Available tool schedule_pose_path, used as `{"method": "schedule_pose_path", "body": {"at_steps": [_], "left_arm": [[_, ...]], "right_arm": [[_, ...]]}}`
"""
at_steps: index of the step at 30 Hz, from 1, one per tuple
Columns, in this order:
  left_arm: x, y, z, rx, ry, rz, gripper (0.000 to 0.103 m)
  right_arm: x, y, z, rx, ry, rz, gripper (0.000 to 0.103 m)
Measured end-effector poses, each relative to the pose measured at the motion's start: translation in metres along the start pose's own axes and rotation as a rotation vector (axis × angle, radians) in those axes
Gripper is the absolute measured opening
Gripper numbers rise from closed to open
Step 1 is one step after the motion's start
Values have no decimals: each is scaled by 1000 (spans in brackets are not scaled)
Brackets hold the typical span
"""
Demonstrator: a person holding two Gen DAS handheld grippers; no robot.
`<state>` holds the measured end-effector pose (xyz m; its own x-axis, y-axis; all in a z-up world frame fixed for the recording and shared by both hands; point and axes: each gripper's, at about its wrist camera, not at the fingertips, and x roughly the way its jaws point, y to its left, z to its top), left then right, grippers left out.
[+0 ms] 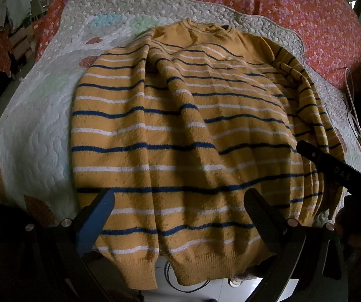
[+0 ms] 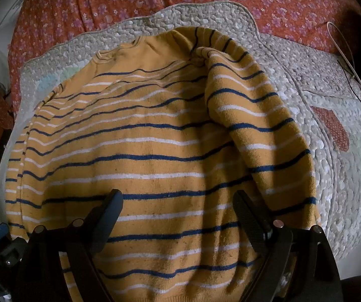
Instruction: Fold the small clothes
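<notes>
Two close wrist views, angled steeply down, sharing the striped sweater (image 1: 180, 130).

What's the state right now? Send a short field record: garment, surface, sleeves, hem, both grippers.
garment: striped sweater, spread out, neck away from the cameras
surface: quilt over a floral bedspread
sleeves: both folded in along the body
hem: hangs over the near bed edge
left gripper: open above the lower body, holding nothing
right gripper: open above the lower body, holding nothing
fold progress: body not yet folded
</notes>
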<state>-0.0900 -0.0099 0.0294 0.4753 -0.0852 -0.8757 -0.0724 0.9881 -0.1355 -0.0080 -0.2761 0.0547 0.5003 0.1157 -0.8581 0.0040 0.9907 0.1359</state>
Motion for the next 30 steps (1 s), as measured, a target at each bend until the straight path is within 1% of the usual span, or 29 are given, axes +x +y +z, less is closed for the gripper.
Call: {"method": "schedule_pose_path", "body": {"at_steps": [15, 17, 19, 21, 27, 29, 30], "left_arm": [[5, 5, -3, -14, 12, -3, 102], [2, 8, 0, -22, 1, -10, 102], [-7, 18, 6, -48, -33, -21, 102], [-15, 34, 14, -84, -66, -16, 102], [-17, 87, 49, -198, -106, 65, 102], [-12, 97, 63, -197, -103, 81, 102], [-4, 100, 73, -181, -94, 104, 102]], "right_arm": [[2, -2, -1, 4, 2, -5, 92], [3, -2, -2, 0, 1, -10, 92], [4, -1, -2, -3, 3, -16, 92], [5, 0, -2, 0, 5, -13, 92], [5, 2, 0, 1, 4, 12, 92], [7, 4, 0, 0, 7, 19, 92], [7, 5, 1, -1, 9, 20, 92]]}}
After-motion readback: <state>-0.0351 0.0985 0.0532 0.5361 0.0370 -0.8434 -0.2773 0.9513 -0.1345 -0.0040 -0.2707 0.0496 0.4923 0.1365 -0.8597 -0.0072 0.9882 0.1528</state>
